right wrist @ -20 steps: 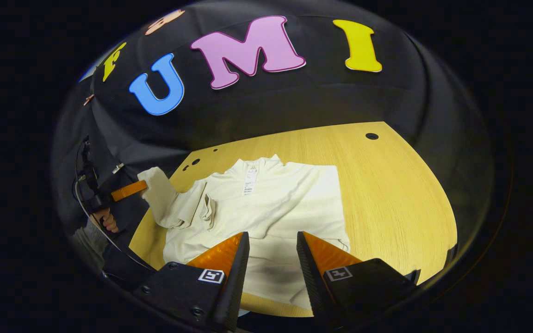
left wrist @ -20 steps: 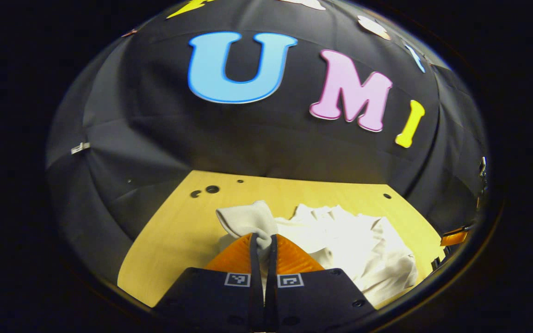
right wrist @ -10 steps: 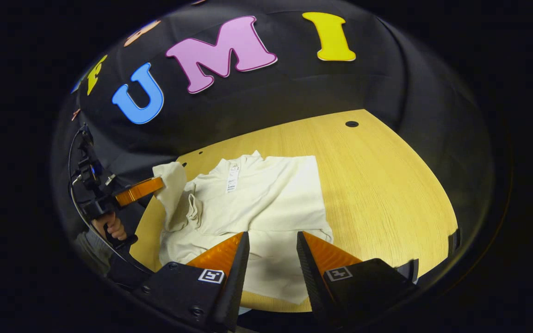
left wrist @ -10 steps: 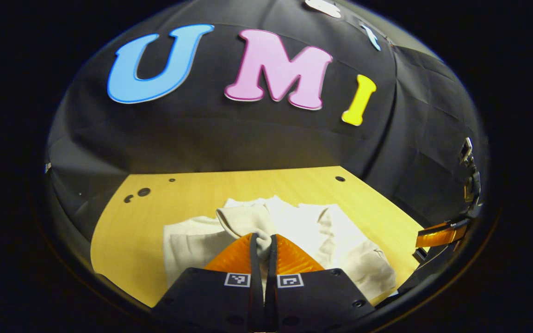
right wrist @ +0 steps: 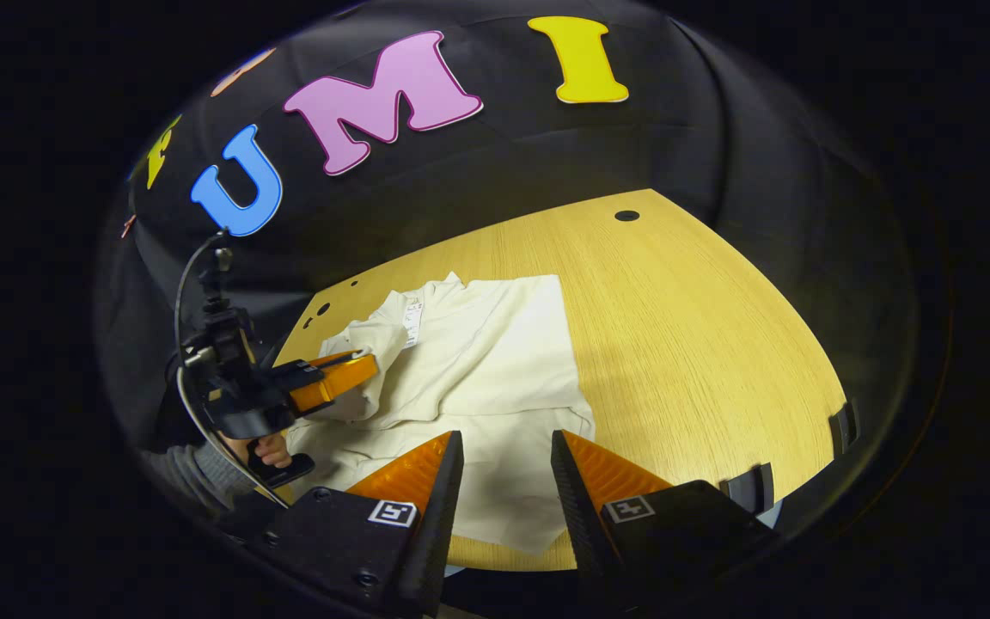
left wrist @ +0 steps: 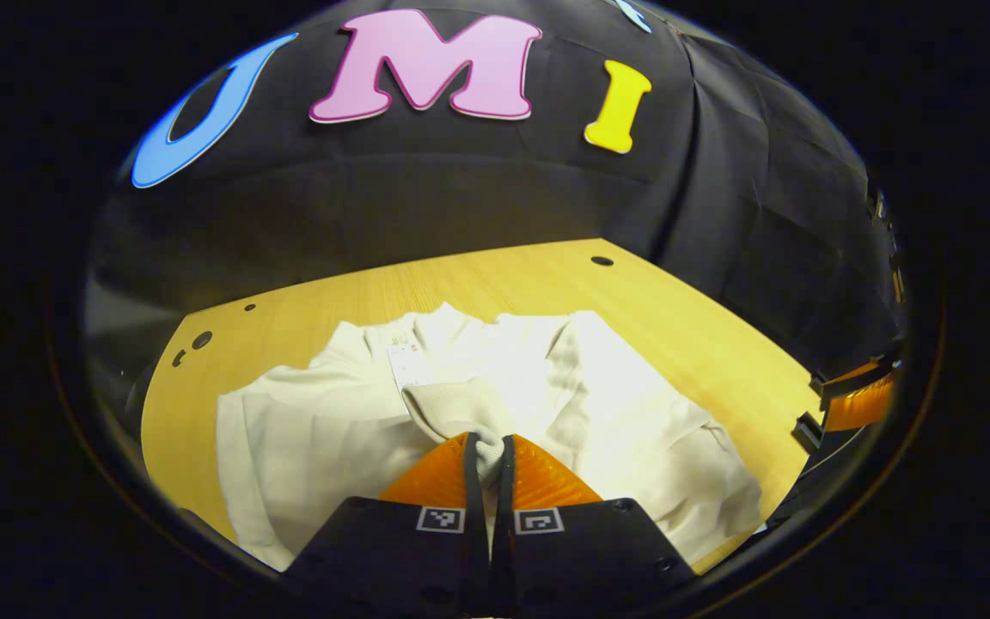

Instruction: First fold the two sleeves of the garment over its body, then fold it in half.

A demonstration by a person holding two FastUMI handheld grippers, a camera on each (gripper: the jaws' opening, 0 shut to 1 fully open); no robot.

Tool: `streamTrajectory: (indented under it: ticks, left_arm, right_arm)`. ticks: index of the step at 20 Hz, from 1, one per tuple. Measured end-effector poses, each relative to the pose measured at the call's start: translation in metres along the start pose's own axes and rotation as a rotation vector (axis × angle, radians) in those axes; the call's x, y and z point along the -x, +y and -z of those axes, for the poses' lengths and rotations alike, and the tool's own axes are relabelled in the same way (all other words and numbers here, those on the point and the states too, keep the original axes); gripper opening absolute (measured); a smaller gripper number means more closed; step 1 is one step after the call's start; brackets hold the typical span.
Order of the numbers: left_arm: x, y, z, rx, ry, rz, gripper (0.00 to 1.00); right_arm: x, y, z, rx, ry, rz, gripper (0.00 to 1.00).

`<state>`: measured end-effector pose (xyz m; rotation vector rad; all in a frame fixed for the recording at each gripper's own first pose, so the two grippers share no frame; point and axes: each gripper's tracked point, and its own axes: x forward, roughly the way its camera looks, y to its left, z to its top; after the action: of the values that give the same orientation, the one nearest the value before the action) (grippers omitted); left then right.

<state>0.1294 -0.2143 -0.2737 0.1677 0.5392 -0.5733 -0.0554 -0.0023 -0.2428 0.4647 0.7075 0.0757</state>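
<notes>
A cream long-sleeved garment lies flat on the wooden table, collar and tag toward the far wall. My left gripper is shut on the cuff of one sleeve and holds it over the garment's body. The other sleeve lies folded across the body. In the right gripper view, the garment sits ahead, and the left gripper pinches the sleeve at its left side. My right gripper hangs open above the garment's near hem, holding nothing.
A hand and grey sleeve hold the left gripper's handle, with a cable looping above. The table has bare wood to the right of the garment and a round hole near its far corner. Black cloth walls stand close behind.
The left gripper has carried the sleeve cuff from beyond the garment's left edge inward and over its body. The right gripper stayed open and shifted slightly.
</notes>
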Motion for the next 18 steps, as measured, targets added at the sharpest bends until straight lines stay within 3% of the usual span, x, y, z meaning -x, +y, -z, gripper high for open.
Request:
streamTrajectory:
  ticks: [5, 8, 9, 10, 13, 14, 18]
  left_arm:
    - [-0.021, -0.014, 0.025, -0.041, 0.048, -0.023, 0.08]
    - [-0.021, -0.013, 0.034, -0.078, 0.067, -0.046, 0.25]
    - [-0.02, -0.014, 0.034, -0.092, 0.064, -0.045, 0.25]
    - [-0.016, -0.015, 0.034, -0.108, 0.061, -0.048, 0.36]
    - [-0.003, -0.012, 0.031, -0.139, 0.043, -0.066, 0.43]
    - [0.004, -0.013, 0.032, -0.137, 0.044, -0.065, 0.5]
    - [0.036, -0.013, 0.04, -0.102, 0.052, -0.036, 0.55]
  right_arm:
    - [0.001, -0.009, 0.002, -0.011, 0.004, 0.018, 0.64]
    - [0.0, -0.014, 0.005, -0.015, 0.011, 0.027, 0.64]
    - [-0.002, -0.014, 0.006, -0.01, 0.012, 0.028, 0.64]
    - [-0.003, -0.014, 0.008, -0.001, 0.014, 0.03, 0.64]
    - [-0.006, -0.016, 0.014, 0.013, 0.031, 0.034, 0.64]
    - [-0.008, -0.014, 0.016, 0.014, 0.036, 0.032, 0.64]
    - [-0.012, -0.012, 0.026, 0.043, 0.058, 0.033, 0.64]
